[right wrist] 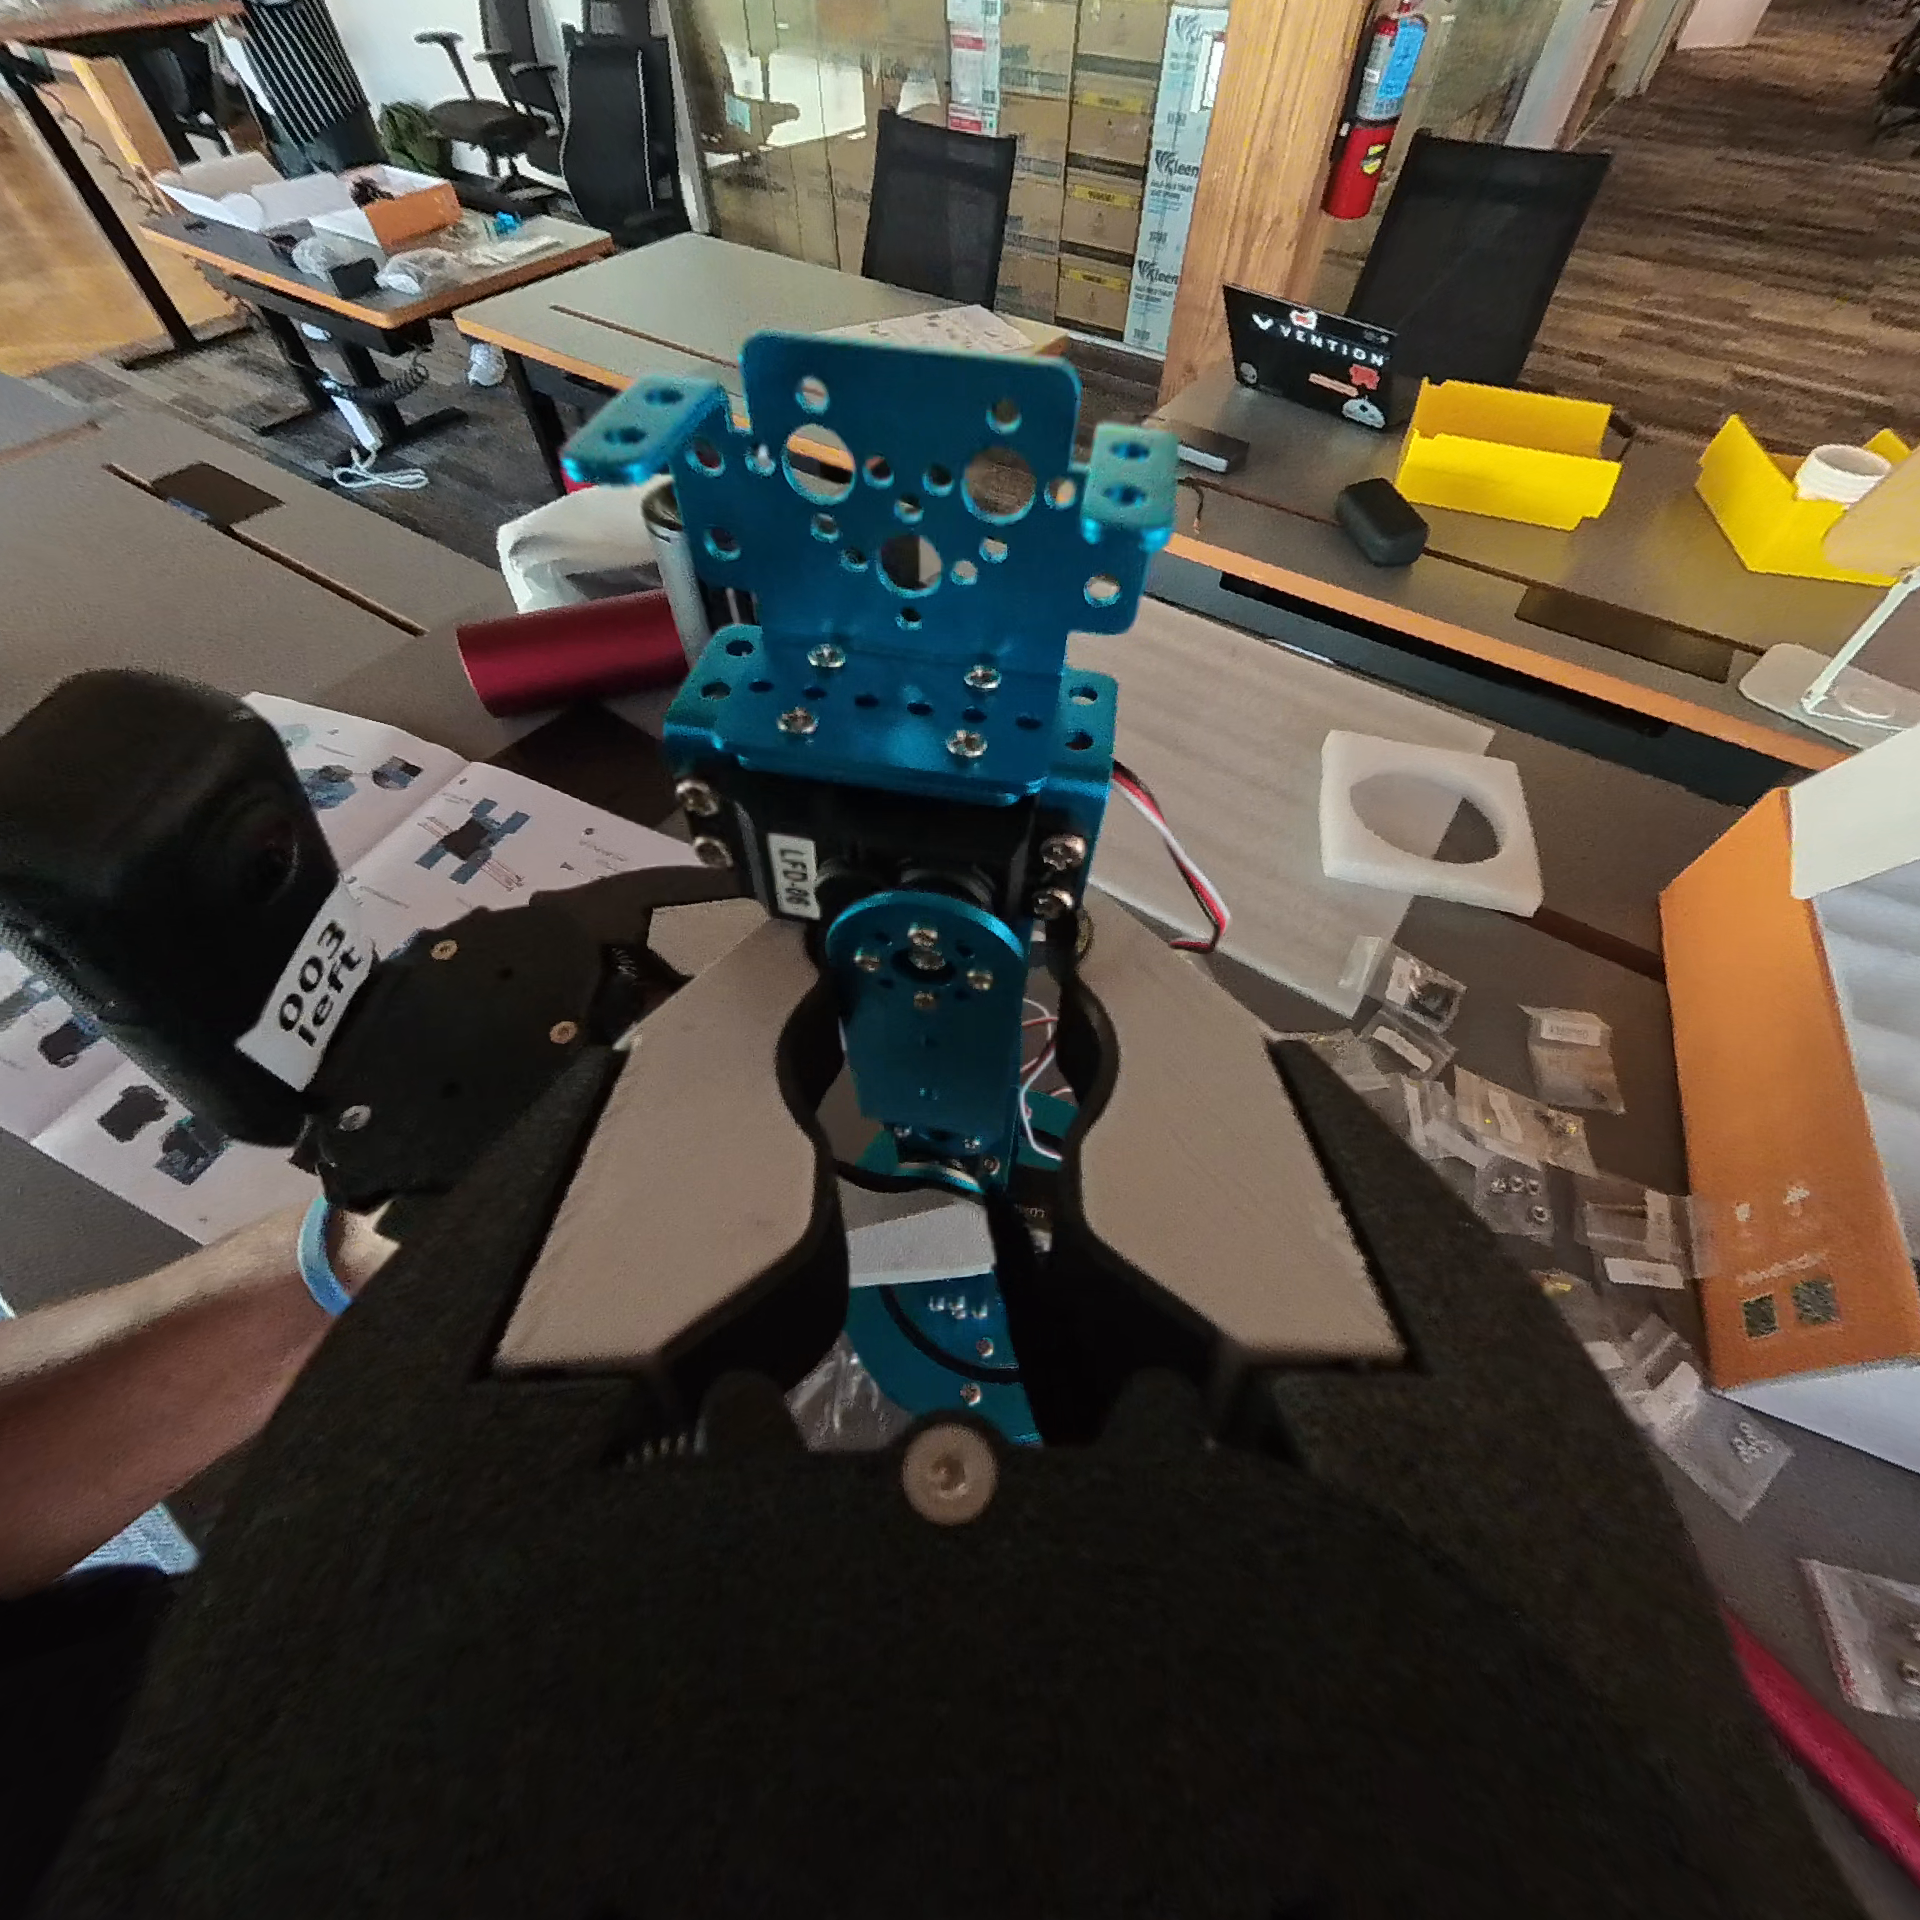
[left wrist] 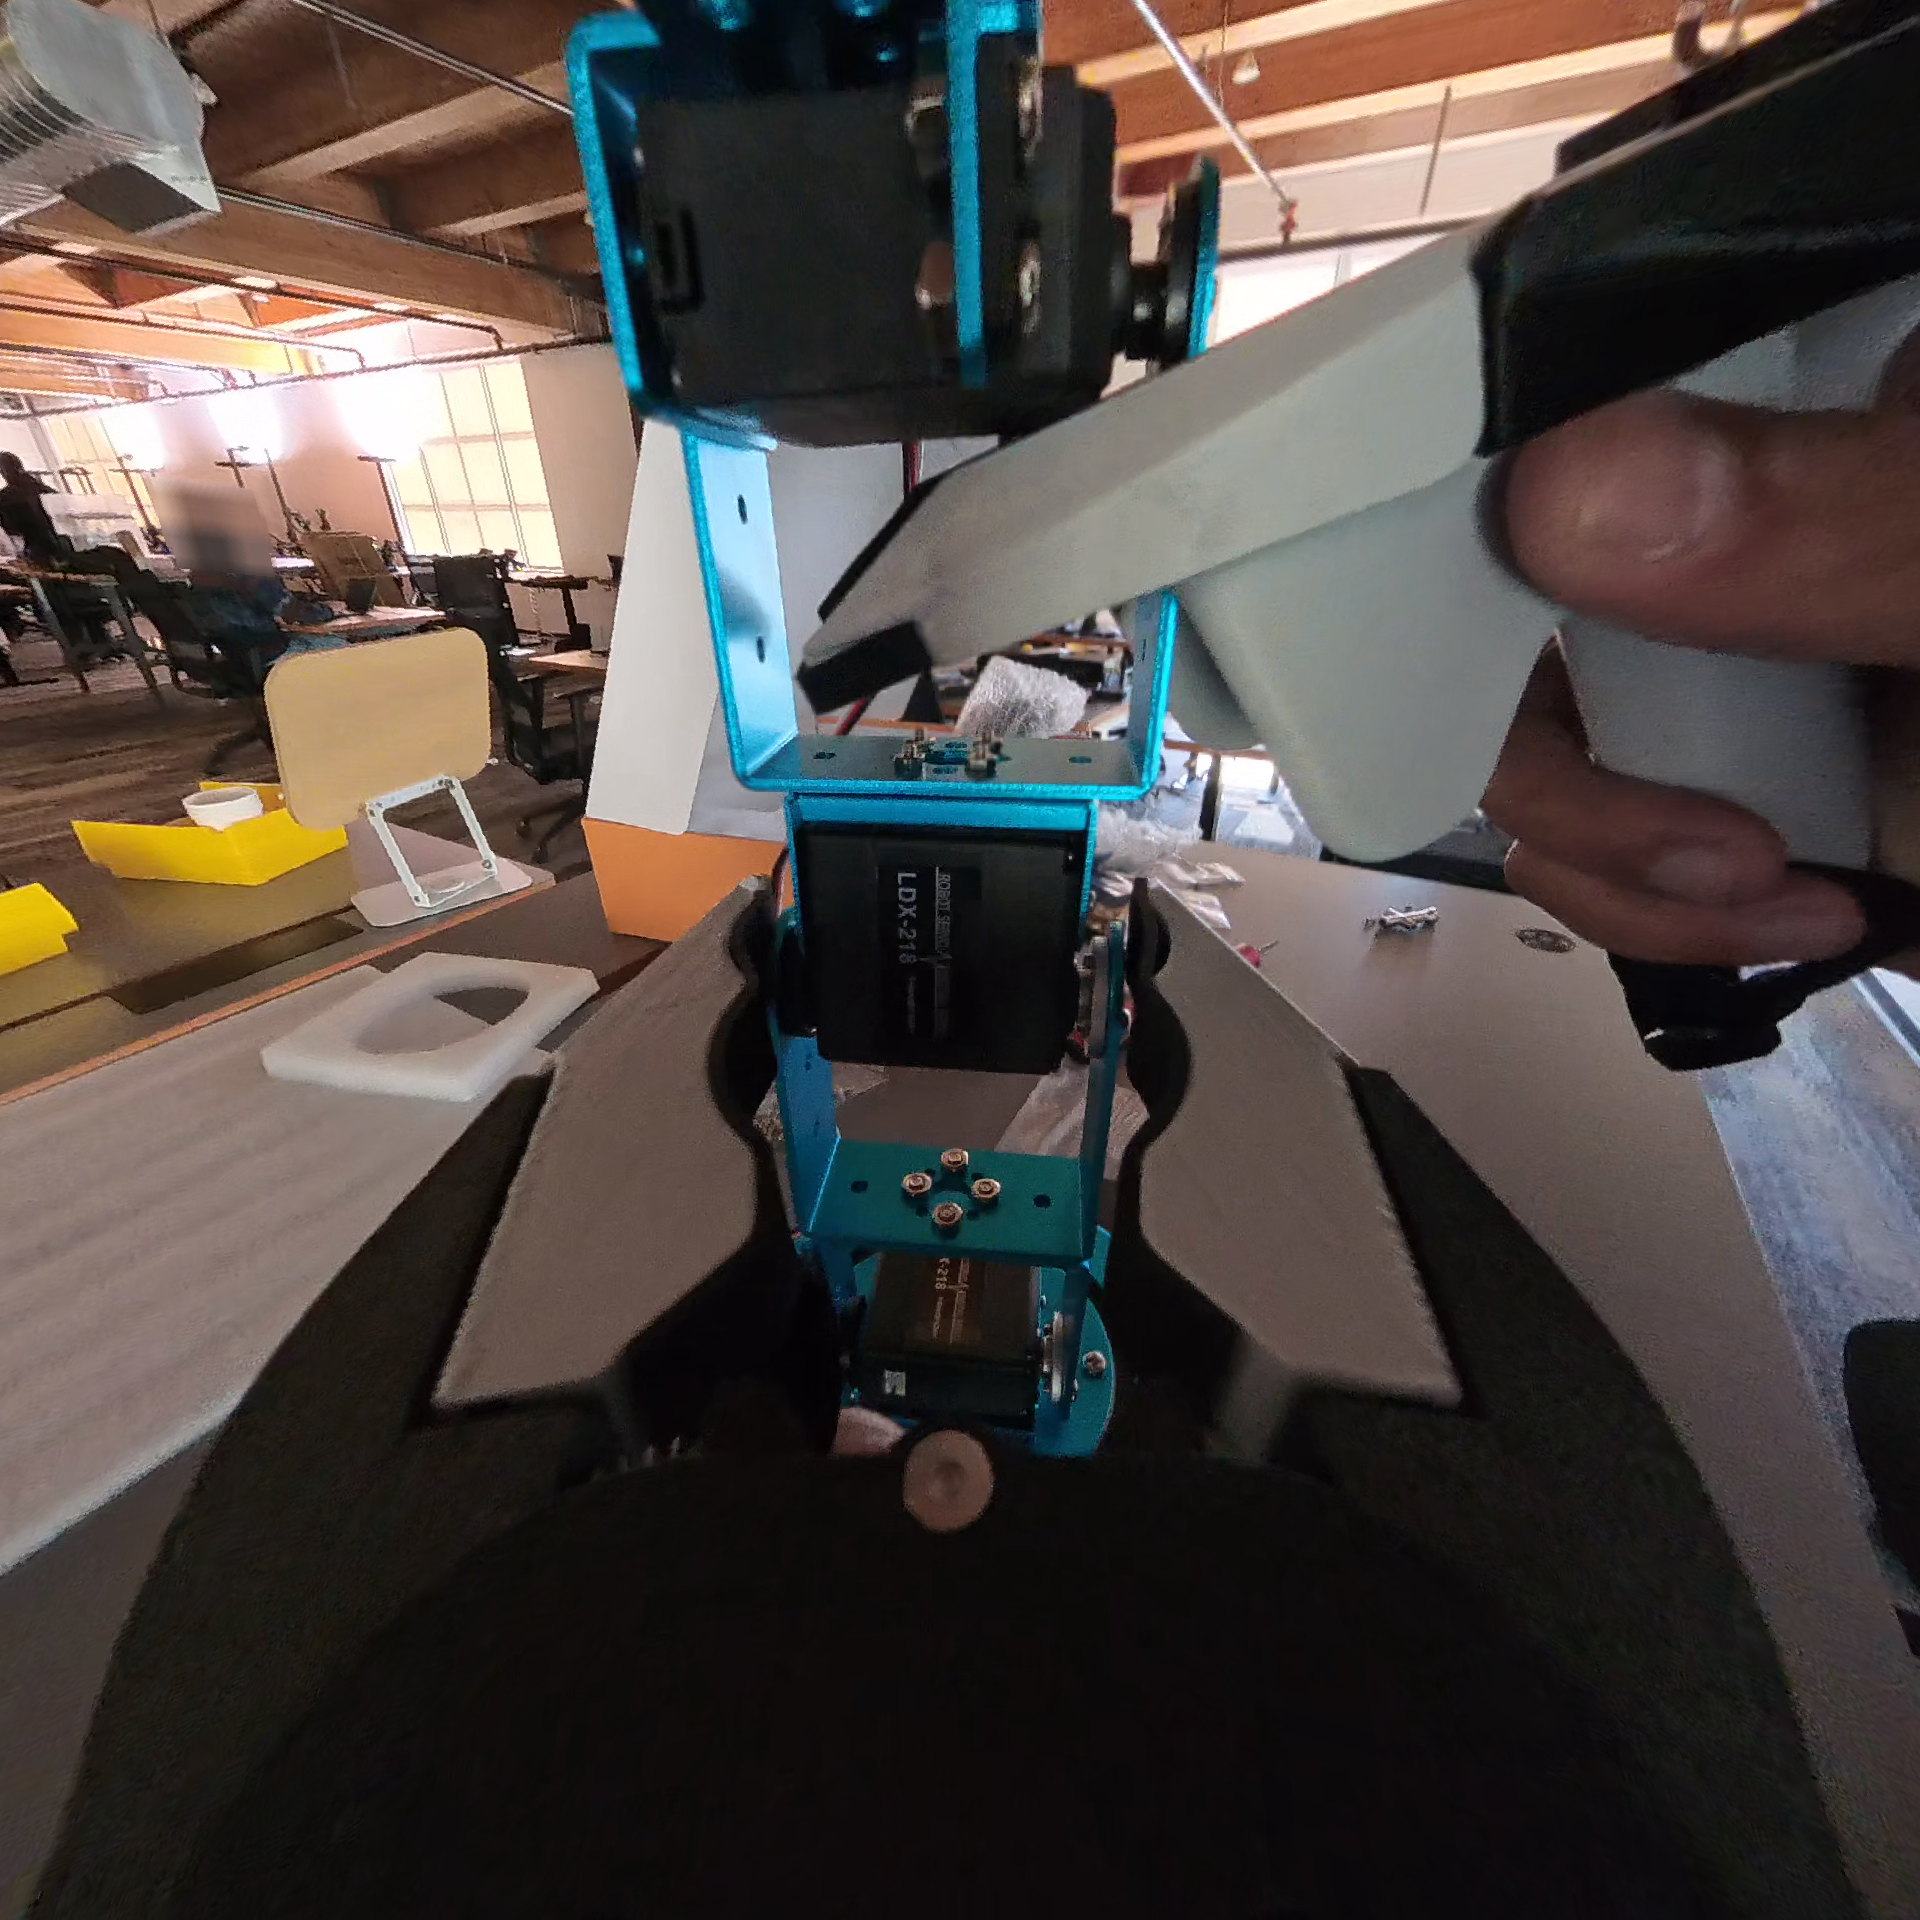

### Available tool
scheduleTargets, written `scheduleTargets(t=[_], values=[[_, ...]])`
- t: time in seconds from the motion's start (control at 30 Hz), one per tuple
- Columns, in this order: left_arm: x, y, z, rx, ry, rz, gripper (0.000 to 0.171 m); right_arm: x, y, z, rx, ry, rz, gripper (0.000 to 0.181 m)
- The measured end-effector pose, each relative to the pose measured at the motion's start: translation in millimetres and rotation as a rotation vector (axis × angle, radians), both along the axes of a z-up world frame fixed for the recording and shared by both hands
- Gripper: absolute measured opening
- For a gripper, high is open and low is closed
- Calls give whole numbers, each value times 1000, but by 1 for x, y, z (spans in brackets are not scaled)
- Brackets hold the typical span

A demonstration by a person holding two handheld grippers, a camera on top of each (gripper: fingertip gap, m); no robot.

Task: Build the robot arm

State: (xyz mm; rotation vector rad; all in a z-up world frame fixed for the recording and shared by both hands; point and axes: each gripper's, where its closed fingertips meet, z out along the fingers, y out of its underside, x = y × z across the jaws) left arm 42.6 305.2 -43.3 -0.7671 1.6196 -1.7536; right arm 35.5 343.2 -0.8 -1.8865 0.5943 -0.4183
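A small robot arm [left wrist: 935,966] of blue metal brackets and black servos stands upright on the grey table [left wrist: 208,1195]. My left gripper [left wrist: 945,935] is shut on its lower part, with the fingers pressed to the bracket sides around a black servo. My right gripper [right wrist: 914,925] is open higher up. Its jaws stand either side of a blue bracket arm [right wrist: 925,1018] with gaps, under a servo that carries a perforated blue plate [right wrist: 904,520]. The right gripper [left wrist: 1039,675], held by a hand [left wrist: 1662,540], also shows in the left wrist view. The left gripper's black body [right wrist: 468,1029] shows in the right wrist view.
A white foam piece with a round hole [right wrist: 1423,821] lies on the table. An orange and white box [right wrist: 1766,1091] stands at the right, with several small bags of screws [right wrist: 1507,1091] beside it. An open instruction sheet [right wrist: 436,831] and a red cylinder [right wrist: 571,655] lie at the left. Yellow bins [right wrist: 1496,457] sit on the far desk.
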Motion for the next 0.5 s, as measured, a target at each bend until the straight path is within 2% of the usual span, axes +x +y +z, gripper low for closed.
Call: scheduleTargets(t=[0.1, 0.17, 0.5], values=[[0, 1, -1, 11, 6, -10, 66, 0, 1, 0, -3, -3, 10, 35], [-1, 1, -1, 11, -4, -4, 67, -4, 2, -1, 2, 7, 28, 27], [1, -1, -2, 34, -29, -17, 67, 0, -1, -1, 45, 51, 35, 26]])
